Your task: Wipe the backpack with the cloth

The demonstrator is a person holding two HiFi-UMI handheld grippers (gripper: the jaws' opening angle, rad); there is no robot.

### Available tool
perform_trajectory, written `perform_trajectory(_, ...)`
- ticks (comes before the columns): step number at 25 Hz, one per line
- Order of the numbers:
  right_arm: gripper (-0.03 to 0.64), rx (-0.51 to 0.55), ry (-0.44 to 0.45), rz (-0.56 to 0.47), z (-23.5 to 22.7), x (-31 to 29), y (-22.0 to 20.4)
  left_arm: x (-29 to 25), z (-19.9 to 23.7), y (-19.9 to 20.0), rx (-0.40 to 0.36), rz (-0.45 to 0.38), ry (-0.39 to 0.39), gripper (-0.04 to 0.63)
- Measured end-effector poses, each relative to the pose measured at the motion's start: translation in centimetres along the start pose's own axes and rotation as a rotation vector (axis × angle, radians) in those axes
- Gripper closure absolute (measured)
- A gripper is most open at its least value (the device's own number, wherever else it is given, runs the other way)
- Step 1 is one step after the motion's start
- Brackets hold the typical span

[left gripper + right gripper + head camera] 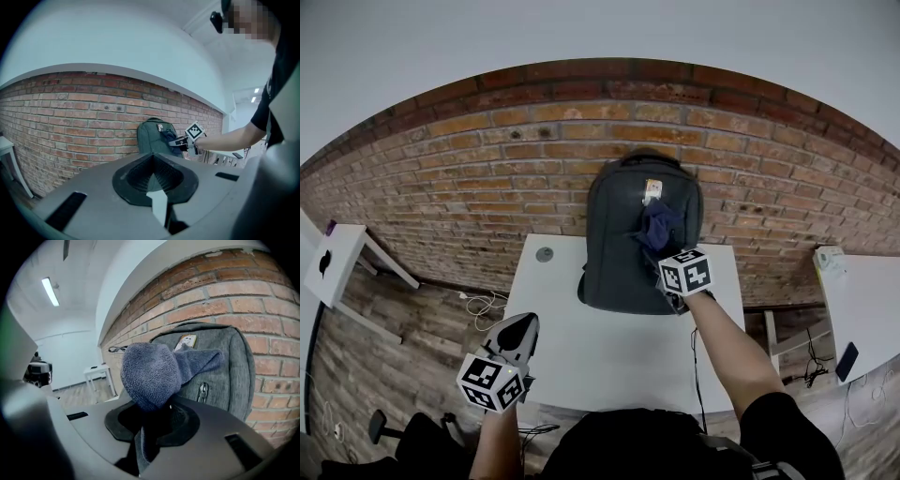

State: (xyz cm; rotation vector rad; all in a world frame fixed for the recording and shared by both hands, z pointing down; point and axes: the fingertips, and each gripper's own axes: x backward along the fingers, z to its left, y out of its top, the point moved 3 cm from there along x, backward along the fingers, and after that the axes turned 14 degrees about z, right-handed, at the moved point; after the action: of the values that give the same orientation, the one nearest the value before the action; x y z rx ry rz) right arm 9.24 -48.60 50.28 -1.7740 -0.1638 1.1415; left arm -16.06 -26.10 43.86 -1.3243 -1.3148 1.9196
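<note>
Right gripper view: nubby cloth [150, 373], woven backpack [225, 376]

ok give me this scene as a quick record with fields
backpack: grey, upright on white table, back to brick wall
cloth: blue, bunched, at the backpack's upper front
right gripper: shut on cloth
left gripper: shut, empty, near the table's near left edge, away from the backpack

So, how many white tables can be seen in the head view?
3. The middle table carries the backpack; the left table and the right table stand at the picture's edges. More may be hidden outside the view.
</note>
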Motion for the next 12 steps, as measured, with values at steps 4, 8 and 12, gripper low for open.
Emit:
perform_trajectory(4, 0.557, -0.06, 0.033, -0.017, 0.9, 0.4, -2.8, 0.1, 0.2, -0.2, 0.009, -0.004, 0.002, 0.6)
perform_trajectory(8, 0.557, -0.112, 0.061, -0.049, 2.1, 0.9, -5.8, 0.0, 0.1, -0.6, 0.011, 0.007, 0.002, 0.6)
perform_trajectory(12, 0.557, -0.094, 0.039, -0.058, 3.1, 1.4, -7.4, 0.0, 0.2, -0.5, 0.012, 0.011, 0.002, 0.6)
